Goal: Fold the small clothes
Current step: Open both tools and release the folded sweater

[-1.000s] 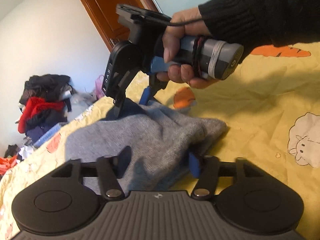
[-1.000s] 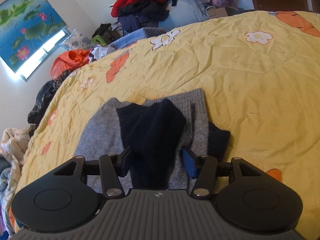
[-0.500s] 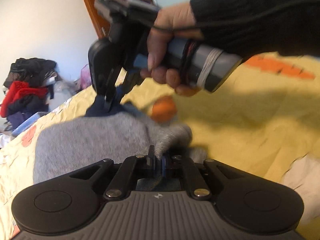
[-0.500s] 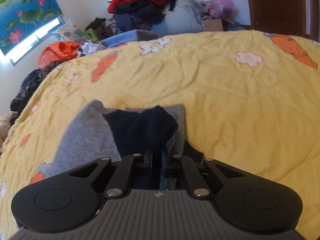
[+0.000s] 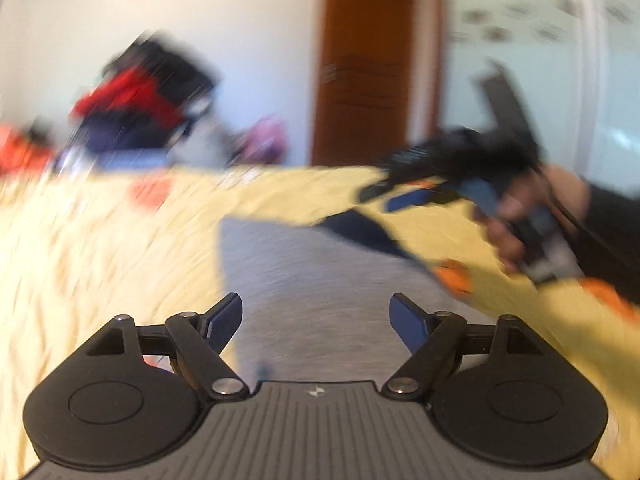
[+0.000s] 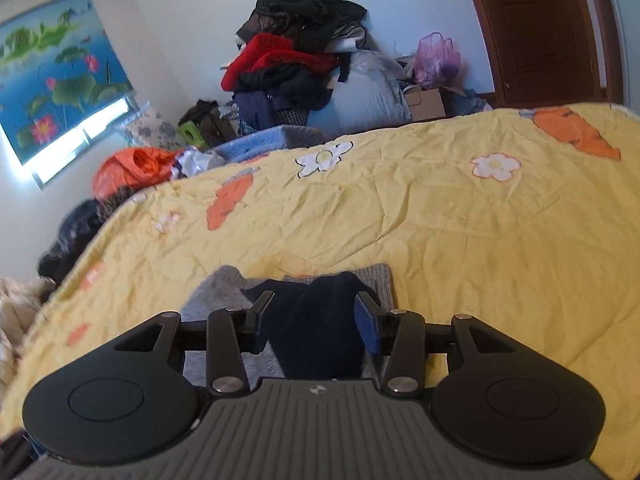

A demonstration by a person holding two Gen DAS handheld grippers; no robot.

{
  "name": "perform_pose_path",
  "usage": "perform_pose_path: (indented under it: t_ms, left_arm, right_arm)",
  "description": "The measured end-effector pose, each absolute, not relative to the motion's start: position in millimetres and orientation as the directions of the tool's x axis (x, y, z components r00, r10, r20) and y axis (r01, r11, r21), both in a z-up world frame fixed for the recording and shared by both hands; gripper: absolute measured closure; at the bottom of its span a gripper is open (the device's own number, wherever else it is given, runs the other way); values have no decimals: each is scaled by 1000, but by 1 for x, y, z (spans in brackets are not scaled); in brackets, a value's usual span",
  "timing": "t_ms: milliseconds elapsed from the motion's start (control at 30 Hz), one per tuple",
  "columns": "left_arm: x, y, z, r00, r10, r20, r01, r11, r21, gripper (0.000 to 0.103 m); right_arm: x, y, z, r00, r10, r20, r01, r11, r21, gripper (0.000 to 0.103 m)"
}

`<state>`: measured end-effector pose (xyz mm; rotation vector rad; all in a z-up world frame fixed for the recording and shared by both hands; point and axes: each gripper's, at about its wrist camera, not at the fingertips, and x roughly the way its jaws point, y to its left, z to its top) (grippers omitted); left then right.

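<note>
Yellow quilt (image 6: 460, 220), grey garment (image 5: 320, 280) near; clothes pile (image 6: 296, 64), door (image 6: 544, 28) far. Left gripper (image 5: 316, 316), right gripper (image 6: 316, 316): jaws apart.

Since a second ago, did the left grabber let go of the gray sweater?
Yes. The left gripper has opened and pulled back off the gray sweater, which lies flat on the yellow quilt.

left wrist: heavy motion blur | right wrist: sharp, bright window (image 6: 80, 132) glare | fisheye edges
</note>
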<state>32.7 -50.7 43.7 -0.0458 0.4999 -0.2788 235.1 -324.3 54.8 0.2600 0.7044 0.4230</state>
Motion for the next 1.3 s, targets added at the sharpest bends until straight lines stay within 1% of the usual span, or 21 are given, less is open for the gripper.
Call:
perform_pose_path:
  t_ms: [67, 133, 200, 233, 267, 300, 367, 433, 467, 533, 600, 633, 667, 733, 833, 967, 1033, 1133, 1200, 1267, 1300]
  left_arm:
    - [53, -34, 37, 807, -266, -528, 174, 960, -217, 22]
    - [66, -24, 30, 770, -306, -560, 134, 935, -327, 22]
    - [78, -23, 21, 723, -326, -609, 111, 925, -364, 23]
    - [82, -25, 17, 708, -344, -617, 115, 918, -379, 23]
    - [83, -27, 12, 695, -356, -625, 113, 912, -393, 25]
    - [82, -29, 9, 698, -352, -623, 109, 913, -394, 25]
    - [83, -35, 6, 709, -335, -620, 120, 924, -363, 33]
    - [83, -45, 5, 718, -307, -625, 144, 943, -299, 33]
    - [80, -47, 4, 721, -295, -627, 153, 950, -270, 33]
    - [79, -45, 5, 717, -295, -632, 155, 951, -268, 33]
    - [77, -35, 9, 719, -303, -625, 145, 946, -291, 33]
    - [75, -30, 13, 731, -294, -615, 135, 947, -292, 32]
    - [71, -24, 18, 749, -284, -599, 129, 949, -289, 32]
    - [69, -15, 26, 783, -249, -570, 111, 958, -265, 32]
    - [68, -12, 35, 827, -211, -521, 95, 966, -239, 32]
    - [71, -38, 41, 824, -312, -473, 218, 945, -244, 32]
    - [80, -58, 35, 793, -349, -499, 273, 936, -220, 32]
    - [101, -76, 15, 731, -335, -595, 270, 942, -200, 26]
    - [102, -83, 9, 742, -317, -591, 291, 946, -143, 23]
    - [101, -93, 6, 744, -288, -602, 311, 948, -70, 22]
    - [101, -97, 7, 743, -275, -610, 317, 947, -40, 22]
  right_arm:
    - [247, -314, 47, 677, 429, -598, -275, 901, 335, 52]
    - [259, -307, 37, 667, 391, -635, -239, 919, 315, 50]
    - [269, -303, 25, 636, 382, -670, -211, 922, 326, 50]
    - [272, -301, 19, 610, 394, -687, -209, 917, 341, 62]
    - [272, -300, 17, 599, 413, -686, -223, 909, 353, 86]
    - [268, -298, 18, 604, 419, -678, -242, 907, 346, 86]
    - [264, -304, 22, 633, 413, -655, -252, 910, 330, 90]
    - [270, -318, 13, 621, 390, -680, -203, 918, 341, 91]
    - [269, -322, 9, 618, 394, -681, -196, 915, 351, 91]
    - [262, -324, 8, 633, 409, -657, -206, 907, 367, 89]
    - [250, -324, 18, 655, 396, -643, -205, 913, 354, 76]
    - [242, -325, 24, 673, 384, -633, -196, 917, 348, 60]
    - [232, -327, 30, 698, 378, -608, -197, 918, 345, 49]
    - [204, -331, 44, 752, 383, -536, -217, 912, 348, 47]
    - [168, -327, 54, 750, 451, -485, -285, 881, 378, 47]
    - [135, -315, 45, 736, 489, -468, -301, 856, 420, 47]
    - [134, -312, 33, 714, 496, -494, -274, 848, 454, 46]
    - [139, -311, 8, 692, 463, -554, -196, 859, 473, 50]
    - [133, -317, -5, 712, 486, -508, -195, 831, 522, 52]
    - [132, -318, -9, 716, 489, -498, -205, 830, 519, 56]
    - [132, -319, -9, 713, 493, -499, -204, 826, 525, 56]
